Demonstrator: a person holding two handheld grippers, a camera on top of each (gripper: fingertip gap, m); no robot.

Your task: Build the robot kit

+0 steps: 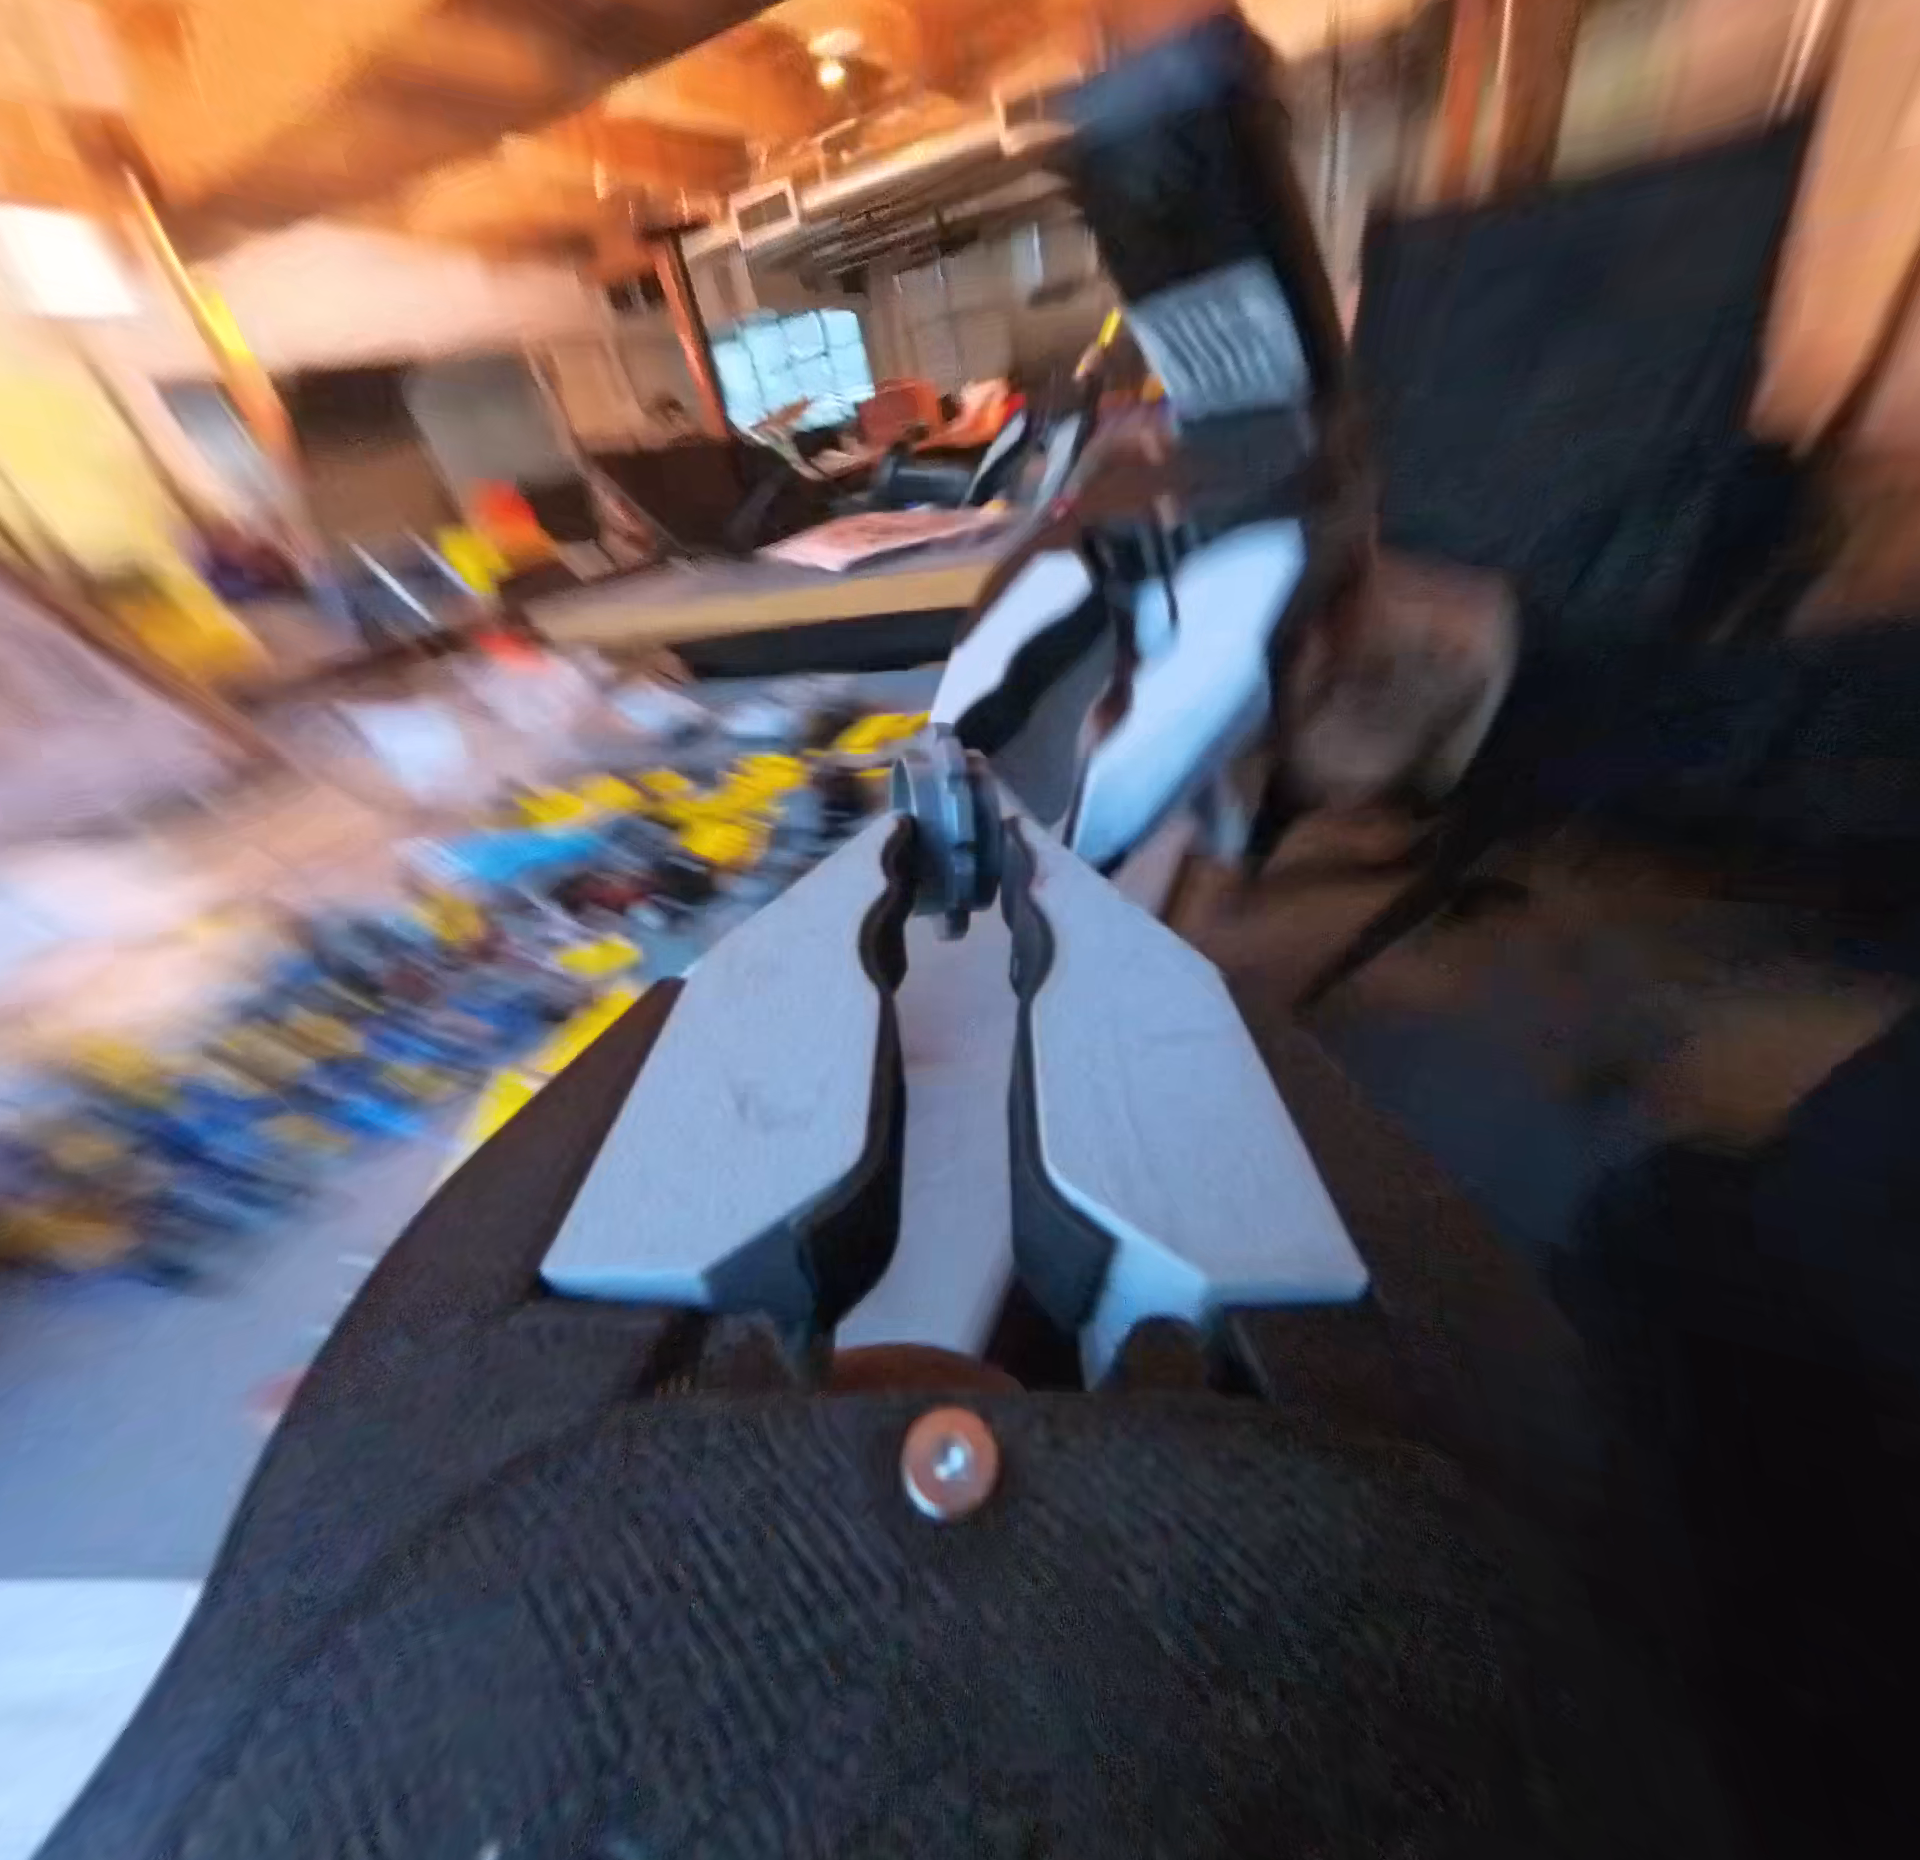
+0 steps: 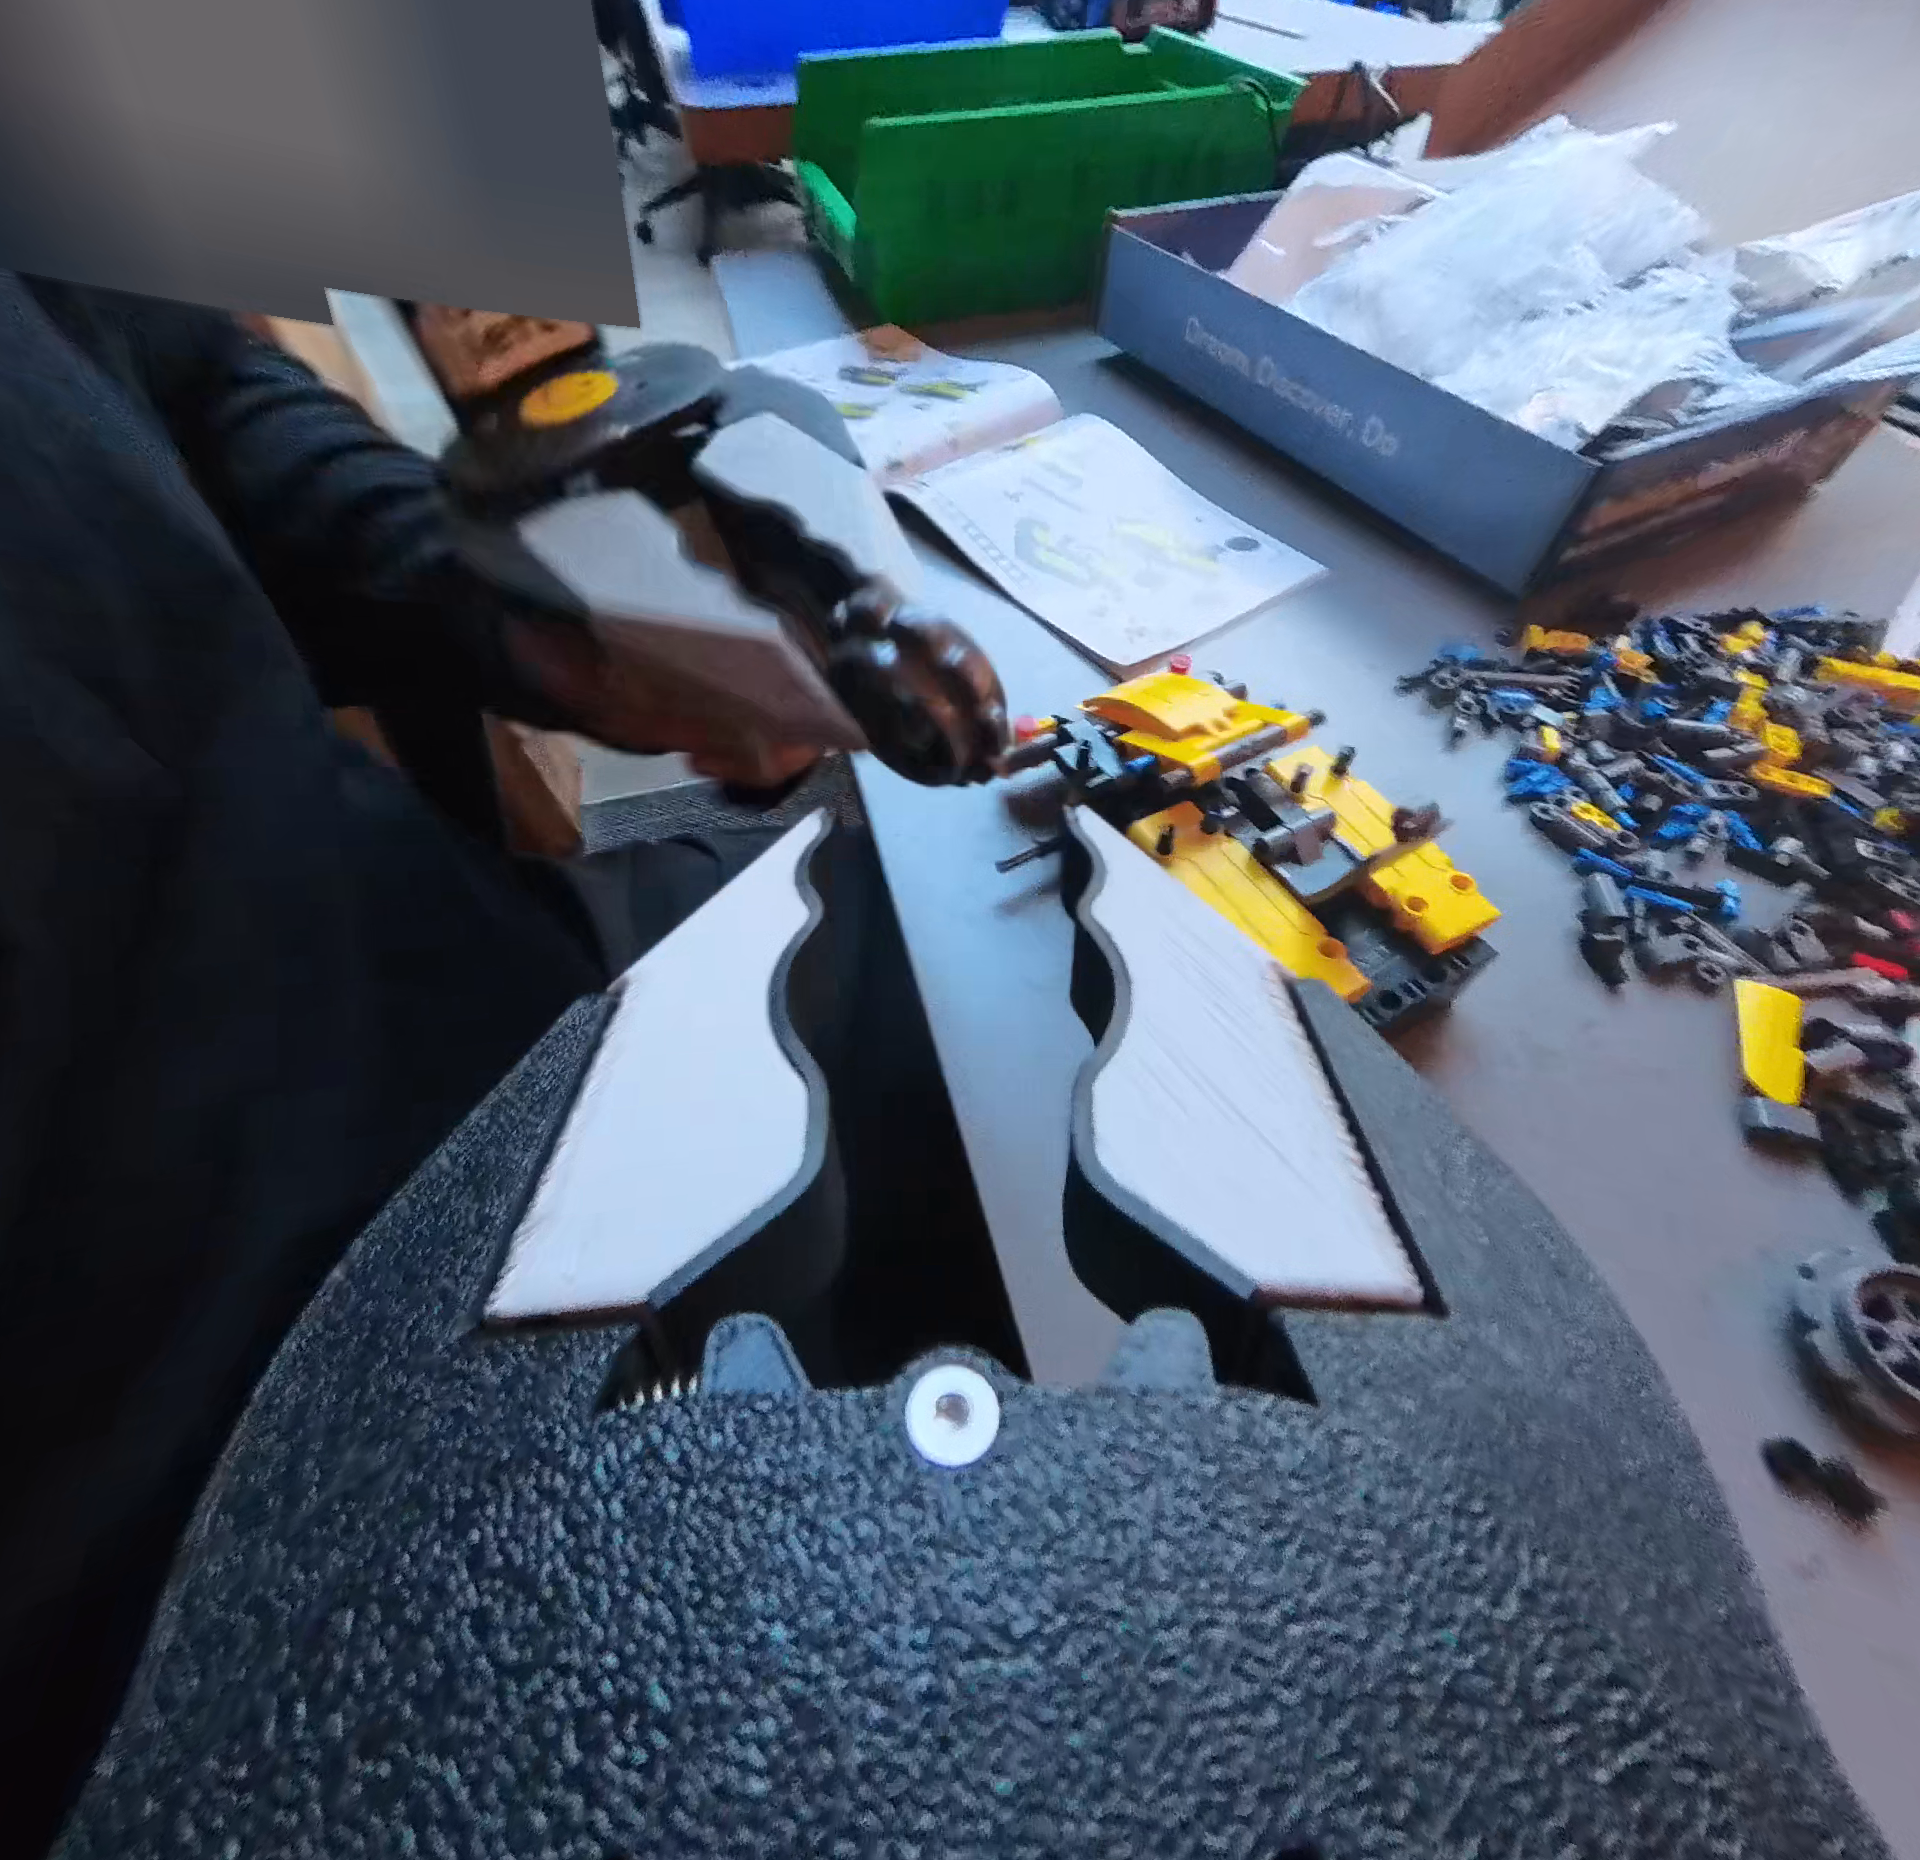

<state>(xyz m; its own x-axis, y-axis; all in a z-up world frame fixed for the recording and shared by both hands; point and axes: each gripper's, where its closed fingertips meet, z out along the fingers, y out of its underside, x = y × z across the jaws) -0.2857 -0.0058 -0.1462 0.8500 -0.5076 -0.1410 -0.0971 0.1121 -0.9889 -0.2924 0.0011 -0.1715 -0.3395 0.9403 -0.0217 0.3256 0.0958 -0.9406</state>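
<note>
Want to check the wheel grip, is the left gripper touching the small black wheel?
Touching. The left wrist view shows the left gripper shut on the small black wheel, both fingertips pressed against its sides.

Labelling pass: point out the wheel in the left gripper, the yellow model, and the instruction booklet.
wheel [image 1: 943, 846], left wrist view, rim edge.
yellow model [image 2: 1236, 880], right wrist view, yellow side panel.
instruction booklet [image 2: 1101, 543], right wrist view, open right page.

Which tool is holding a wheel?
The left tool pinches a small dark wheel between its tips. The right tool is wide open and empty, beside the yellow brick car.
</note>
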